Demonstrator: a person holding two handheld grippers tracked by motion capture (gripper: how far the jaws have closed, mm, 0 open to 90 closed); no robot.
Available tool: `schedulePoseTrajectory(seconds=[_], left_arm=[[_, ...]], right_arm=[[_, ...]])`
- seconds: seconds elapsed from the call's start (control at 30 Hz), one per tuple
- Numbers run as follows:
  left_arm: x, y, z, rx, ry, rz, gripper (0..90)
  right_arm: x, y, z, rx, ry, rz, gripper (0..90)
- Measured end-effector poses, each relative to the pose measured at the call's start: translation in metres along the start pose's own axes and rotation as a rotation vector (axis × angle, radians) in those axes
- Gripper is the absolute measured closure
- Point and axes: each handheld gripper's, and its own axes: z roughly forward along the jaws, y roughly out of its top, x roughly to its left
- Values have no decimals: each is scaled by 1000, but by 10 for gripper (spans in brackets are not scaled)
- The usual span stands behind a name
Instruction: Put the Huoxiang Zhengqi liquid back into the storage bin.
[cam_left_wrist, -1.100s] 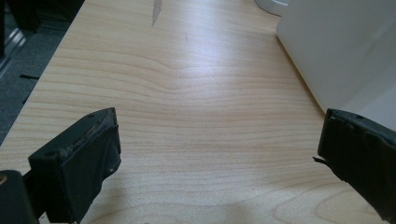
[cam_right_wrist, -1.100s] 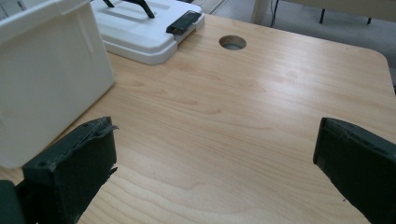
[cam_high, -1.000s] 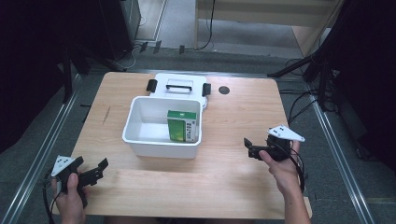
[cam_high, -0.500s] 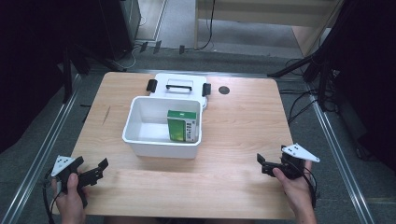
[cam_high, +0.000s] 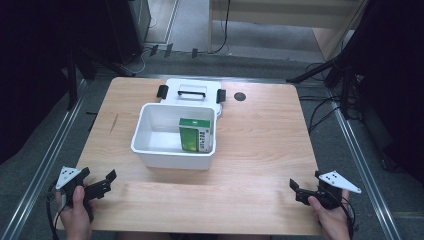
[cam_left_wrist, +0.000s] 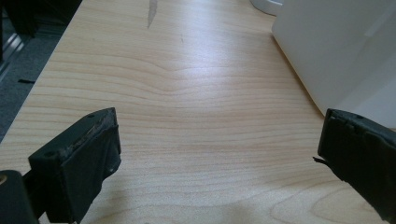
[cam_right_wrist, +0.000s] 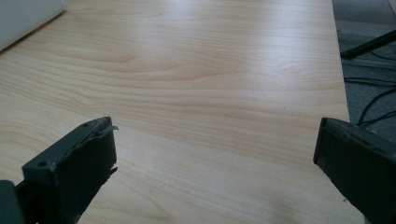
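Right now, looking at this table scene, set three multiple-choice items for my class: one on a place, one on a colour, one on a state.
1. Where is the green box?
A. Inside the white bin
B. On the bare table, right of the bin
C. On top of the lid

2. What colour is the lid lying behind the bin?
A. Green
B. White with black latches and handle
C. Red

3. How do the two claws stand?
A. Both shut on the box
B. Left open, right shut
C. Both open and holding nothing

Answers:
1. A: the high view shows the box standing within the bin's walls, at its right side.
2. B: the lid is white, with dark fittings.
3. C: the left claw and right claw have jaws wide apart over bare wood near the table's front corners.
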Motion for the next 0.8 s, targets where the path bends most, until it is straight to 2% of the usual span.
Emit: schedulePoseTrajectory(seconds=[0.13, 0.23, 0.27, 0.33, 0.47, 0.7, 0.8], left_arm=[[0, 0, 0, 4, 1, 6, 0], [0, 0, 0, 7, 2, 6, 0], [-1, 0, 1, 7, 0, 8, 0], [-1, 0, 1, 9, 2, 12, 0], [-2, 0, 1, 10, 4, 13, 0], [-1, 0, 1, 11, -5, 5, 0], [-1, 0, 1, 12, -5, 5, 0]], right_arm=[[-4, -11, -2, -40, 18, 36, 0], [-5, -11, -3, -52, 27, 49, 0], [-7, -11, -6, -89, 42, 89, 0], [-7, -14, -5, -102, 60, 130, 0], [-1, -15, -3, -90, 34, 85, 0], [0, -14, -1, -68, 17, 94, 0], [0, -14, 0, -63, 15, 82, 0]])
